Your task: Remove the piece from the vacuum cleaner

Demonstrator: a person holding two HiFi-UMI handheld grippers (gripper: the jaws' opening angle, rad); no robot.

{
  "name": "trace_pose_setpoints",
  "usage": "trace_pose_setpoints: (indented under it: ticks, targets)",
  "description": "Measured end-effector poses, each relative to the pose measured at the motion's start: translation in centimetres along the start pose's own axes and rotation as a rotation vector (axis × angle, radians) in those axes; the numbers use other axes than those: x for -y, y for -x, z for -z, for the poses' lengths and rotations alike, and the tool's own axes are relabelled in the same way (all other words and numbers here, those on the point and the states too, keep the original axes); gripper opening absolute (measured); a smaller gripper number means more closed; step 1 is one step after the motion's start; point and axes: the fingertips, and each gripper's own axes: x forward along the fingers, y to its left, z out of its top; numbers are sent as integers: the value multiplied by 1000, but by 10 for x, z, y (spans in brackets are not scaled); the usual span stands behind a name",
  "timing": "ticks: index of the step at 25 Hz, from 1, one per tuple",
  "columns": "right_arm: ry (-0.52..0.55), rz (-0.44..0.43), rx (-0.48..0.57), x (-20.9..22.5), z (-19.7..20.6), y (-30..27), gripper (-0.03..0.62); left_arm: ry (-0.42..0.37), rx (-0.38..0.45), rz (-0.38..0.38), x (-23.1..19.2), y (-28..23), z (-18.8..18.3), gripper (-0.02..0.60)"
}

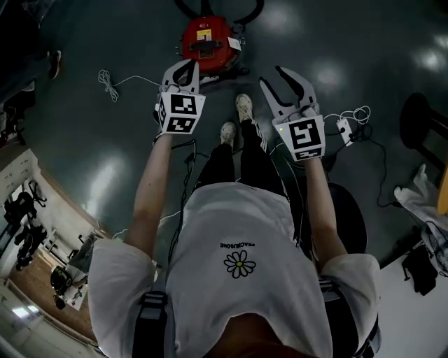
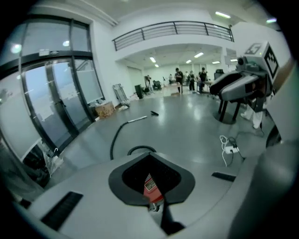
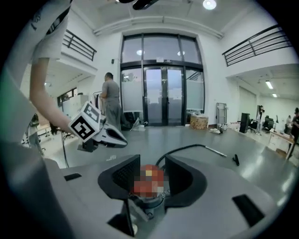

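Observation:
The red vacuum cleaner (image 1: 206,42) stands on the grey floor ahead of the person's feet, its black hose (image 1: 210,7) curling behind it. Both grippers hang in the air above the floor, short of it and touching nothing. My left gripper (image 1: 190,64) is shut and empty, its curved fingertips meeting; the vacuum cleaner (image 2: 150,186) shows through the hole between the fingers. My right gripper (image 1: 271,75) is open, and the vacuum cleaner (image 3: 148,182) lies in line with its gap. I cannot single out the piece on the vacuum cleaner.
A white cable (image 1: 108,80) lies on the floor to the left. A power strip (image 1: 346,126) with cords lies to the right, and a dark stool (image 1: 420,119) stands beyond it. The hose (image 2: 117,135) ends in a wand (image 2: 138,120). People stand far off.

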Motion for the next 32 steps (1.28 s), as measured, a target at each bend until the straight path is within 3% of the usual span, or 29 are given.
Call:
trace_pose_setpoints:
  ticks: [3,11,19,25,31,32]
  targets:
    - [64,-122,-127,0,56,-25,163,-96,-93,70,25,-56,21,6]
    - [300,-436,-410,-52,217,-106,163,-215,-291,212,50,-164,111,6]
    - [387,-525,-661,-66,334,-174,163,-236,-450,256,59,-219,194,6]
    - [399,-496,-817,-67,380,-203,161,-157,-495,280,52,-228,223,6]
    - [459,-519,-979,-74,416,-202,160,-261,-494,318,58,-229,224,5]
    - [456,-515,-1009,-76,421,-199,108,-281,-502,329,59,-229,224,5]
